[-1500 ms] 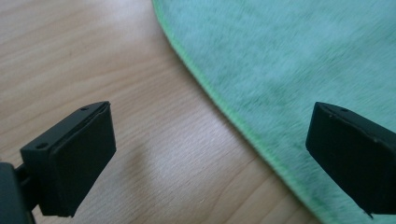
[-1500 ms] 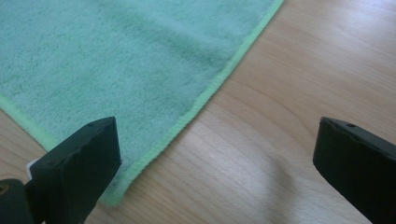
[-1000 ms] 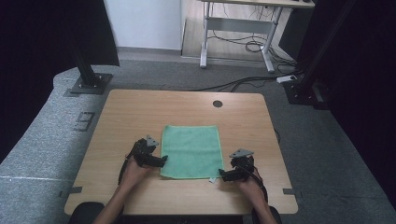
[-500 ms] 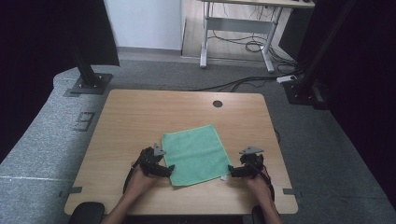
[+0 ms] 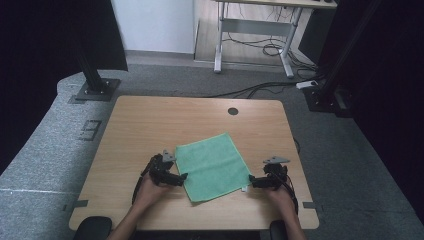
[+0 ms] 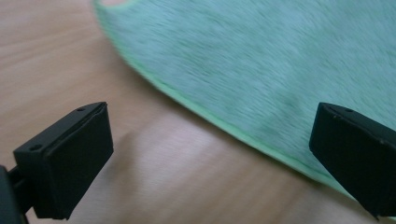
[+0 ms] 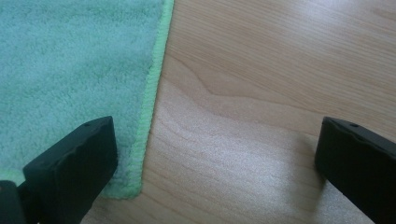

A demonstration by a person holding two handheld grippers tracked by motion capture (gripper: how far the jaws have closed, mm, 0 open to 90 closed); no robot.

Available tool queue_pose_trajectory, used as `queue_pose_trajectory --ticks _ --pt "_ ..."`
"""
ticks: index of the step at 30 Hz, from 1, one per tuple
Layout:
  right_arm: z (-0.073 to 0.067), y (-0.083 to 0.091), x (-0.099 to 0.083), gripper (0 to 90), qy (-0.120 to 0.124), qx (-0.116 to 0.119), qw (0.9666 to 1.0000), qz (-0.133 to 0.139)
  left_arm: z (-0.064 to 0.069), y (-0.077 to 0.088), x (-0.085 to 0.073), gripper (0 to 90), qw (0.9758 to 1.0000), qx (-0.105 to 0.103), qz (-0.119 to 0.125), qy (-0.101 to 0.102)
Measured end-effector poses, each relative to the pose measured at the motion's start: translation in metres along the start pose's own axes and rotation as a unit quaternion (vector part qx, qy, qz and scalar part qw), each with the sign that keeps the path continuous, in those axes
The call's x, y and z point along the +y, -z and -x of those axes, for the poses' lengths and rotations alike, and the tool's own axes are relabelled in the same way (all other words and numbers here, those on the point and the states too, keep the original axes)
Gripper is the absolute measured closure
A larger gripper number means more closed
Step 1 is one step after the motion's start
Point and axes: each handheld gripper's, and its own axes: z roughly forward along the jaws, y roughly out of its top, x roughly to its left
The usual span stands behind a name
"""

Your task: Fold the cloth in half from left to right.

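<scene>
A green cloth (image 5: 212,166) lies flat on the table (image 5: 150,120), near the person's edge and turned a little askew, so that its corners point off the table's lines. The left gripper (image 5: 181,177) sits at the cloth's left side, close to the near-left edge, and the right gripper (image 5: 251,181) sits at the near-right corner, just by a small white tag.

In the left gripper view the jaws stand wide apart with nothing between them; the cloth's hem (image 6: 196,112) runs slantwise across the gap, one jaw over bare wood and the other over the cloth. In the right gripper view the jaws are likewise spread and empty; the left jaw hangs over the cloth's corner (image 7: 126,189) and the right one over bare table. So both grippers are released and the cloth rests free.

The step in hand looks like lining up for a two-corner grasp, probably to fold or straighten the cloth. The next move calls for each gripper to come down so that one jaw slides under the hem and the other presses from above, then close on the fabric. Since the cloth is thin and lies flat, the lower jaw likely has to scrape along the wood to catch the edge, and both sides should close together to keep it from skewing further
</scene>
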Motion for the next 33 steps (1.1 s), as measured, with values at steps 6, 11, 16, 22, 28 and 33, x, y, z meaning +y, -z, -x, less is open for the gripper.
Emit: queue_pose_trajectory --ticks 6,11,16,22,28,33 --pt "0.000 0.000 -0.001 0.0 0.002 0.003 1.0000 0.006 -0.018 -0.002 0.006 6.0 0.9996 0.013 0.007 0.023" --pt "0.000 0.000 -0.002 0.0 0.001 0.002 1.0000 0.010 -0.029 -0.008 0.018 8.5 0.9993 0.024 0.007 0.026" --pt "0.000 0.000 -0.002 0.0 0.001 0.001 0.9999 0.012 -0.040 -0.013 0.034 12.1 0.9988 0.040 0.009 0.026" --pt "0.000 -0.001 -0.002 0.0 0.001 0.001 0.9999 0.012 -0.053 -0.025 0.044 13.8 0.9978 0.053 0.011 0.039" --pt "0.000 -0.001 -0.002 0.0 0.000 0.002 0.9999 0.014 -0.063 -0.036 0.045 13.9 0.9966 0.066 0.005 0.049" --pt "0.000 -0.001 -0.002 0.0 0.000 0.002 0.9999 0.015 -0.069 -0.043 0.040 11.8 0.9955 0.081 -0.008 0.048"
